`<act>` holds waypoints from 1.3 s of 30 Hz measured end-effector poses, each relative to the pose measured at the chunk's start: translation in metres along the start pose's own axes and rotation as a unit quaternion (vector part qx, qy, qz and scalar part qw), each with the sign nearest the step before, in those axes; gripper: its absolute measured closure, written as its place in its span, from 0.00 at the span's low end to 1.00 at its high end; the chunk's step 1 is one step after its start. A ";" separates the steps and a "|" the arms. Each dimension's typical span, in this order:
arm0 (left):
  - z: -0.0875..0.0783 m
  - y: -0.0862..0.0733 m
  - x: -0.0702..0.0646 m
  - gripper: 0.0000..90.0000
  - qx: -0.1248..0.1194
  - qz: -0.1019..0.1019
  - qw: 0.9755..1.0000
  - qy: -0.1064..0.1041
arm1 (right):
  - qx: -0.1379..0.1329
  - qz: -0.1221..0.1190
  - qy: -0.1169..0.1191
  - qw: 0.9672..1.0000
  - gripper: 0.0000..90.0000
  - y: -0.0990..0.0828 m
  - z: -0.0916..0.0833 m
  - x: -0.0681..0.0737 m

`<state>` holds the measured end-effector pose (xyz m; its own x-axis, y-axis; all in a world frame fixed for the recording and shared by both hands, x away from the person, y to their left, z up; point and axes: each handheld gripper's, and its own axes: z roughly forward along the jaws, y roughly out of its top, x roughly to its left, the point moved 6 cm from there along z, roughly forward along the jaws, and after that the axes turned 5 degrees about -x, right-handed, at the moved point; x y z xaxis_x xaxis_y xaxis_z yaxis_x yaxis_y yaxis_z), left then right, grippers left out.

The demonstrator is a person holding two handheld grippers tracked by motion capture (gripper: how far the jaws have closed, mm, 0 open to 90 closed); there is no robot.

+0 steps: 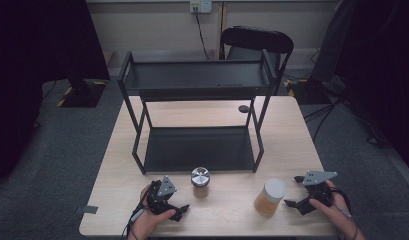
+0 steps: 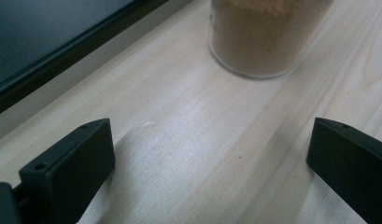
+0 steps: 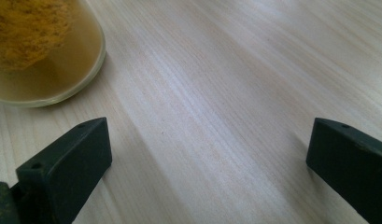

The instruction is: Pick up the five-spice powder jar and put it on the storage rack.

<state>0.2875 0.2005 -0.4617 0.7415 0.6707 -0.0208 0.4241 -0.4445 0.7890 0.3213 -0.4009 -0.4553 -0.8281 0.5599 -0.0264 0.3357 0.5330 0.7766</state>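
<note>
On the worktop [image 1: 142, 165], both tools, left [image 1: 178, 210] and right [image 1: 293, 192], gape empty beside their jars [image 1: 200, 182] [image 1: 269, 197]; approach step, grasping comes next

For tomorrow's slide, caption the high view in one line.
Two open grippers, left and right, flank two jars before an empty black rack.

The table [image 1: 142, 150] was pale wood with fine straight grain, smooth and faintly sheened. The shelf rack [image 1: 197, 80] looked like matt black metal. One jar [image 1: 200, 183] was clear glass with a shiny metal lid, holding tan powder; the other jar [image 1: 269, 198] was glossy and clear with a matt whitish lid. The gripper jaws looked like matt black plastic.
</note>
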 end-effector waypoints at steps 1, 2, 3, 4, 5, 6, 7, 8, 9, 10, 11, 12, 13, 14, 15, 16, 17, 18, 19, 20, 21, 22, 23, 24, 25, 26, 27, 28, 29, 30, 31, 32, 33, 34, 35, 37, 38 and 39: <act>0.000 0.001 0.000 0.01 -0.003 -0.016 1.000 0.005 | 0.000 0.000 0.000 1.000 0.00 0.000 0.000 0.000; 0.000 0.002 0.000 0.03 -0.003 -0.023 1.000 0.009 | 0.000 0.000 0.000 1.000 0.00 0.000 0.000 0.000; -0.001 0.003 0.001 0.03 -0.005 -0.023 1.000 0.014 | 0.000 0.000 0.000 1.000 0.00 0.000 0.000 0.000; -0.001 0.004 0.001 0.03 -0.011 -0.028 0.999 0.015 | 0.000 0.000 0.000 1.000 0.00 0.000 0.000 0.000; -0.001 0.004 0.001 0.02 -0.011 -0.028 0.999 0.015 | 0.000 0.000 0.000 1.000 0.00 0.000 0.000 0.000; -0.001 0.007 0.000 0.02 -0.015 -0.032 0.999 0.014 | 0.000 0.000 0.000 1.000 0.00 0.000 0.000 0.000; -0.001 0.009 0.000 0.02 -0.015 -0.029 0.999 0.013 | 0.000 0.000 0.000 1.000 0.00 0.000 0.000 0.000; -0.001 0.011 -0.001 0.02 -0.015 -0.024 1.000 0.011 | 0.000 0.000 0.000 1.000 0.00 0.000 0.000 0.000; 0.000 0.013 -0.001 0.02 -0.015 -0.023 1.000 0.009 | 0.000 0.000 0.000 1.000 0.00 0.000 0.000 0.000; 0.000 0.014 -0.001 0.02 -0.015 -0.021 1.000 0.008 | 0.000 0.000 0.000 1.000 0.00 0.000 0.000 0.000; 0.001 0.016 -0.002 0.02 -0.016 -0.023 1.000 0.005 | 0.000 0.000 0.000 1.000 0.00 0.000 0.000 0.000; 0.001 0.016 -0.002 0.02 -0.016 -0.023 1.000 0.005 | 0.000 0.000 0.000 1.000 0.00 0.000 0.000 0.000; 0.003 0.018 -0.003 0.02 -0.015 -0.022 1.000 0.002 | 0.000 0.000 0.000 1.000 0.00 0.000 0.000 0.000; 0.004 0.020 -0.004 0.02 -0.012 -0.021 1.000 0.002 | 0.000 0.000 0.000 1.000 0.00 0.000 0.000 0.000; 0.006 0.021 -0.004 0.02 -0.011 -0.023 1.000 0.001 | 0.000 0.000 0.000 1.000 0.00 0.000 0.000 0.000; 0.007 0.022 -0.004 0.02 -0.013 -0.027 1.000 -0.002 | 0.000 0.000 0.000 1.000 0.00 0.000 0.000 0.000; 0.008 0.023 -0.004 0.02 -0.013 -0.031 0.999 -0.004 | 0.000 0.000 0.000 1.000 0.00 0.000 0.000 0.000; 0.009 0.025 -0.005 0.02 -0.012 -0.032 0.999 -0.005 | 0.000 0.000 0.000 1.000 0.00 0.000 0.000 0.000; 0.010 0.026 -0.006 0.02 -0.012 -0.031 0.999 -0.004 | 0.000 0.000 0.000 1.000 0.00 0.000 0.000 0.000; 0.011 0.028 -0.006 0.02 -0.011 -0.031 0.999 -0.003 | 0.000 0.000 0.000 1.000 0.00 0.000 0.000 0.000; 0.012 0.028 -0.007 0.02 -0.014 -0.031 0.999 -0.005 | 0.000 0.000 0.000 1.000 0.00 0.000 0.000 0.000; 0.013 0.029 -0.007 0.02 -0.016 -0.033 0.999 -0.005 | 0.000 0.000 0.000 1.000 0.00 0.000 0.000 0.000; 0.013 0.029 -0.007 0.02 -0.016 -0.033 0.999 -0.005 | 0.000 0.000 0.000 1.000 0.00 0.000 0.000 0.000; 0.014 0.030 -0.008 0.03 -0.019 -0.033 0.999 -0.005 | 0.000 0.000 0.000 1.000 0.00 0.000 0.000 0.000; 0.014 0.031 -0.009 0.03 -0.022 -0.034 0.999 -0.004 | 0.000 0.000 0.000 1.000 0.00 0.000 0.000 0.000; 0.016 0.033 -0.009 0.03 -0.024 -0.036 0.999 -0.005 | 0.000 0.000 0.000 1.000 0.00 0.000 0.000 0.000; 0.017 0.034 -0.010 0.04 -0.023 -0.038 0.999 -0.005 | 0.000 0.000 0.000 1.000 0.00 0.000 0.000 0.000; 0.019 0.035 -0.010 0.03 -0.023 -0.037 0.999 -0.007 | 0.000 0.000 0.000 1.000 0.00 0.000 0.000 0.000; 0.020 0.036 -0.010 0.03 -0.023 -0.037 0.999 -0.009 | 0.000 0.000 0.000 1.000 0.00 0.000 0.000 0.000; 0.021 0.037 -0.011 0.04 -0.022 -0.034 0.999 -0.010 | 0.000 0.000 0.000 1.000 0.00 0.000 0.000 0.000; 0.023 0.037 -0.012 0.05 -0.023 -0.032 0.999 -0.010 | 0.000 0.000 0.000 1.000 0.00 0.000 0.000 0.000; 0.024 0.037 -0.013 0.06 -0.025 -0.031 0.999 -0.011 | 0.000 0.000 0.000 1.000 0.00 0.000 0.000 0.000; 0.026 0.038 -0.014 0.07 -0.026 -0.027 0.999 -0.012 | 0.000 0.000 0.000 1.000 0.00 0.000 0.000 0.000; 0.027 0.038 -0.015 0.08 -0.026 -0.024 0.999 -0.012 | 0.000 0.000 0.000 1.000 0.00 0.000 0.000 0.000; 0.029 0.039 -0.017 0.09 -0.027 -0.021 0.999 -0.010 | 0.000 0.000 0.000 1.000 0.00 0.000 0.000 0.000; 0.031 0.040 -0.018 0.11 -0.030 -0.016 0.999 -0.011 | 0.000 0.000 0.000 1.000 0.00 0.000 0.000 0.000; 0.032 0.041 -0.019 0.12 -0.032 -0.016 0.999 -0.011 | 0.000 0.000 0.000 1.000 0.00 0.000 0.000 0.000; 0.033 0.041 -0.020 0.13 -0.034 -0.016 0.999 -0.011 | 0.000 0.000 0.000 1.000 0.00 0.000 0.000 0.000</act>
<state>0.3077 0.1494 -0.4491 0.7403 0.6696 -0.0593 0.4117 -0.3819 0.8275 0.3212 -0.4009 -0.4554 -0.8280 0.5601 -0.0266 0.3354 0.5327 0.7770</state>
